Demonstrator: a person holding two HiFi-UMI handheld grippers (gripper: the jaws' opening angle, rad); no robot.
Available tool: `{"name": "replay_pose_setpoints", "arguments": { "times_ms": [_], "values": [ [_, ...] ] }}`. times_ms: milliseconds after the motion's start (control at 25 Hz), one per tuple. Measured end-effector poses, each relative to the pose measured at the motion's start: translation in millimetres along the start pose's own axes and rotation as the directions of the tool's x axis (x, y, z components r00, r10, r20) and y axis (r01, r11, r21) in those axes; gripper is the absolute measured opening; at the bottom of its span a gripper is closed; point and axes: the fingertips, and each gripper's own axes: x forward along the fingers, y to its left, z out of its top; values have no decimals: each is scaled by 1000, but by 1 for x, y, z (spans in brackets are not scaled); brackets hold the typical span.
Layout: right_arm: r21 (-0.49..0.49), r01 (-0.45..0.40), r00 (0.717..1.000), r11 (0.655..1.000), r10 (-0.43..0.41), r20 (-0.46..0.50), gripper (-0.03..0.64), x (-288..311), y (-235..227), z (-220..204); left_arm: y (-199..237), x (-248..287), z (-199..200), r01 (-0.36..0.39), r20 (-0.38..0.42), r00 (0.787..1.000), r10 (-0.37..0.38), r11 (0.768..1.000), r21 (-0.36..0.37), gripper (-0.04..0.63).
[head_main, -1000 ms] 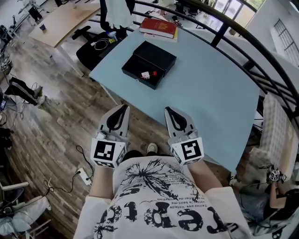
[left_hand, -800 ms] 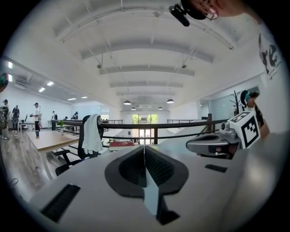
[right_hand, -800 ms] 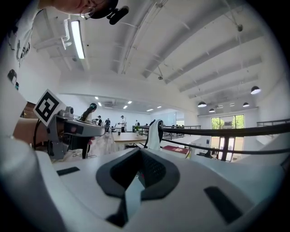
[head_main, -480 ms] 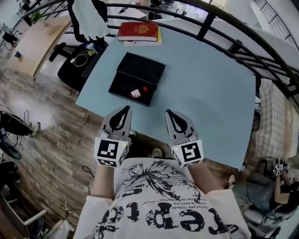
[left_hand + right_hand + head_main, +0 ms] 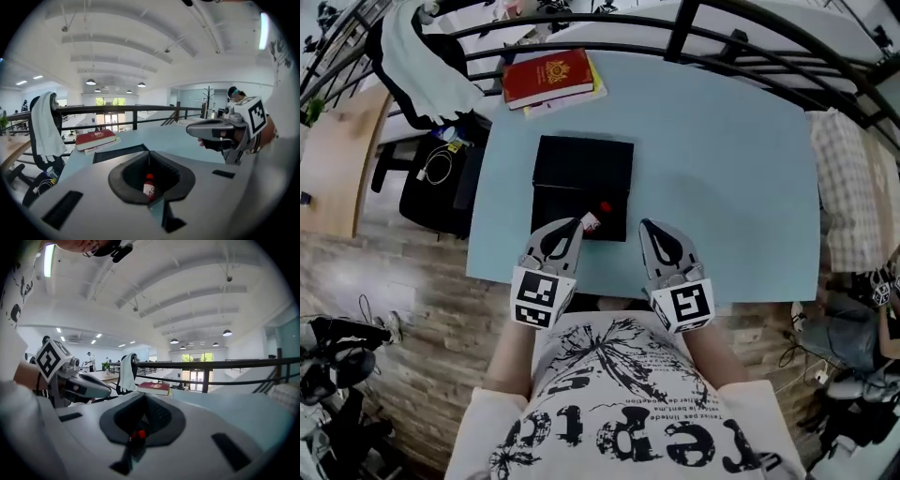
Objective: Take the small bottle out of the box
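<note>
An open black box (image 5: 581,183) lies on the light blue table (image 5: 722,169), its lid folded back. A small white bottle with a red cap (image 5: 594,217) sits at the box's near edge. It also shows through the jaw hollow in the left gripper view, as the bottle (image 5: 149,187), and in the right gripper view, as the red cap (image 5: 137,434). My left gripper (image 5: 577,224) is shut and empty, its tip just left of the bottle. My right gripper (image 5: 646,226) is shut and empty too, a little to the right of the box.
A red book (image 5: 548,77) lies on papers at the table's far side. A black railing (image 5: 694,19) runs behind the table. A chair with a white cloth (image 5: 417,52) and a dark bag (image 5: 431,178) stand off the left edge. The table's near edge is under my wrists.
Both grippers have moved forward from off the table's near edge to over it. The left tip has come up beside the bottle. The box now lies squarely ahead and closer.
</note>
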Motion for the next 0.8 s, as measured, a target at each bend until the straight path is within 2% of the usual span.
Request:
{"name": "replay_pose_setpoints", "arguments": {
  "times_ms": [120, 200, 280, 320, 440, 640, 800],
  "values": [
    [8, 59, 998, 998, -59, -15, 11, 10, 2, -5, 8, 22, -27, 96, -107, 990, -93, 995, 21, 23],
    [20, 114, 993, 993, -114, -32, 11, 12, 1, -10, 9, 38, -49, 174, -190, 968, -166, 984, 27, 25],
    [30, 163, 986, 986, -161, -47, 11, 13, -1, -14, 8, 53, -72, 247, -279, 933, -228, 968, 34, 36],
    [33, 183, 982, 983, -181, -54, 11, 14, -2, -17, 6, 59, -81, 280, -325, 911, -253, 959, 36, 89],
    [45, 234, 970, 971, -230, -74, 11, 14, -4, -23, 0, 76, -107, 363, -435, 845, -310, 931, 44, 150],
    [67, 288, 954, 955, -280, -109, 11, 13, -7, -36, -5, 96, -129, 433, -535, 776, -335, 899, 65, 252],
    [78, 321, 943, 944, -310, -122, 11, 11, -11, -42, -8, 112, -146, 452, -590, 731, -343, 891, 42, 276]
  ]
}}
